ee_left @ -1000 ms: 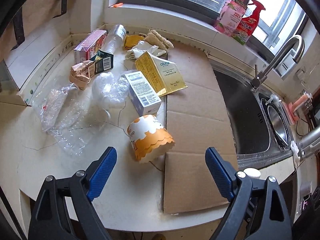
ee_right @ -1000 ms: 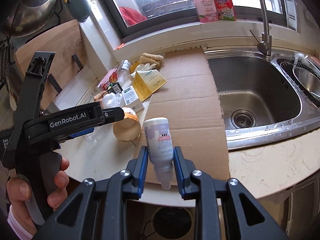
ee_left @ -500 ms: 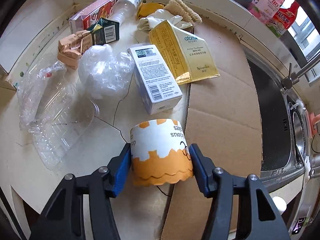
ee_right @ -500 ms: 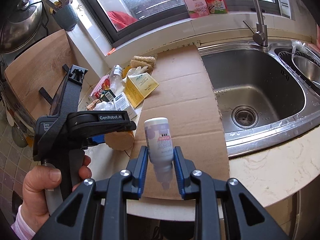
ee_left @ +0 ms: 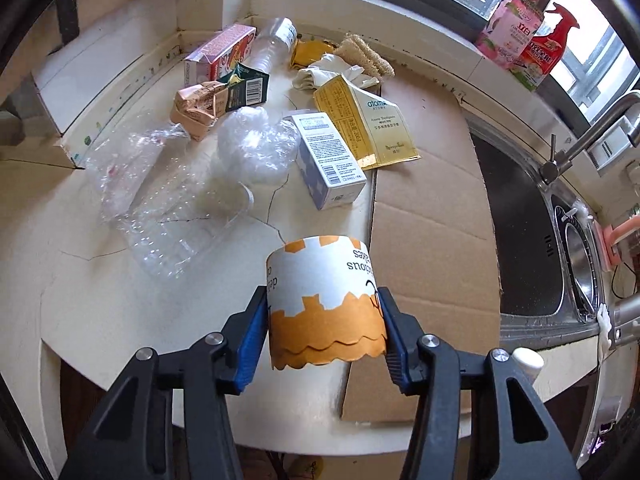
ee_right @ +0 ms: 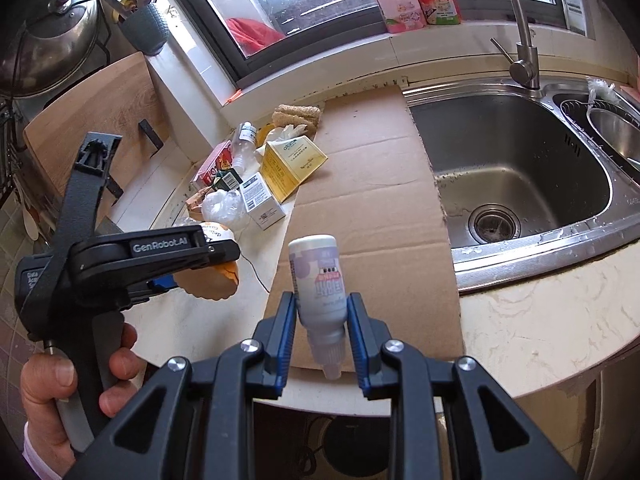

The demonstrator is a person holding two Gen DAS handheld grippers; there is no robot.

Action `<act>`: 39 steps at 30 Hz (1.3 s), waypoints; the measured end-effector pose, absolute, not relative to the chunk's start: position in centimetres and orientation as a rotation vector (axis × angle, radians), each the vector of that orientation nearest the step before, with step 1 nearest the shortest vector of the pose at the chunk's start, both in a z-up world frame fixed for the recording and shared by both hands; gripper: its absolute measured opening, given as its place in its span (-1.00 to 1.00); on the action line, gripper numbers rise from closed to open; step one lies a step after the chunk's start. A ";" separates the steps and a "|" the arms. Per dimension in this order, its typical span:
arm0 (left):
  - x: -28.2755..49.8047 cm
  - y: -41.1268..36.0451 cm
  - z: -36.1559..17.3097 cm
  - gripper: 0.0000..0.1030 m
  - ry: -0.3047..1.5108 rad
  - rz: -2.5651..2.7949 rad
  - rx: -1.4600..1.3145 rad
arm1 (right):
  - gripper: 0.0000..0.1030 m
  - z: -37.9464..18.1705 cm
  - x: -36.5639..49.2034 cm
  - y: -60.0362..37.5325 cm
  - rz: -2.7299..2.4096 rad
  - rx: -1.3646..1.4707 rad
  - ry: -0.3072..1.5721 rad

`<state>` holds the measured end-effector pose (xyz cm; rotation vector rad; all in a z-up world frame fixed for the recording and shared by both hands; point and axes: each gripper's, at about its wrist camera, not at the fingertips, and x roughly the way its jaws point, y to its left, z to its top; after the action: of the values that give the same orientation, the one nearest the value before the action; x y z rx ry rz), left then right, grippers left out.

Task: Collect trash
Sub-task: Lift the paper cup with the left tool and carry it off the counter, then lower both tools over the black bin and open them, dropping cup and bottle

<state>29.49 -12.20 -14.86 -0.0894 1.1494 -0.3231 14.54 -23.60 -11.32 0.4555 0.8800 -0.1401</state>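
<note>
Beyond our left gripper (ee_left: 324,332), whose jaws are closing with pads against the orange-and-white paper cup (ee_left: 324,300) between them, one white box (ee_left: 328,160), one gold carton (ee_left: 366,124) and crumpled clear plastic (ee_left: 160,196) crowd the tabletop (ee_left: 100,300). Our right gripper (ee_right: 322,332) is clenched on one small purple-labelled bottle (ee_right: 320,280), above the cardboard sheet (ee_right: 360,200). Its cap end dips below the jaws.
</note>
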 end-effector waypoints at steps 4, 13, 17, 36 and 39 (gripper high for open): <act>25.7 -10.0 -13.2 -0.03 1.122 -0.341 -0.085 | -0.51 -10.6 13.2 -22.6 -0.103 0.445 0.880; 16.6 -5.7 -11.7 -0.03 1.071 -0.399 -0.081 | -0.51 -9.6 8.7 -19.1 0.016 0.379 0.923; 13.5 -4.4 -11.5 -0.03 1.054 -0.405 -0.049 | -0.51 -10.1 6.6 -18.0 0.045 0.361 0.961; 6.4 -3.1 -23.5 -0.02 1.225 -0.380 0.106 | -0.51 -22.4 2.8 -16.4 0.056 0.371 1.227; 6.5 -2.9 -27.1 -0.02 1.269 -0.375 0.107 | -0.51 -25.7 2.7 -16.5 0.051 0.391 1.268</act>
<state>6.47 -2.92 -27.08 0.1073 1.2689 -0.3751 2.68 -16.50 -25.66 0.3906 1.2683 0.0512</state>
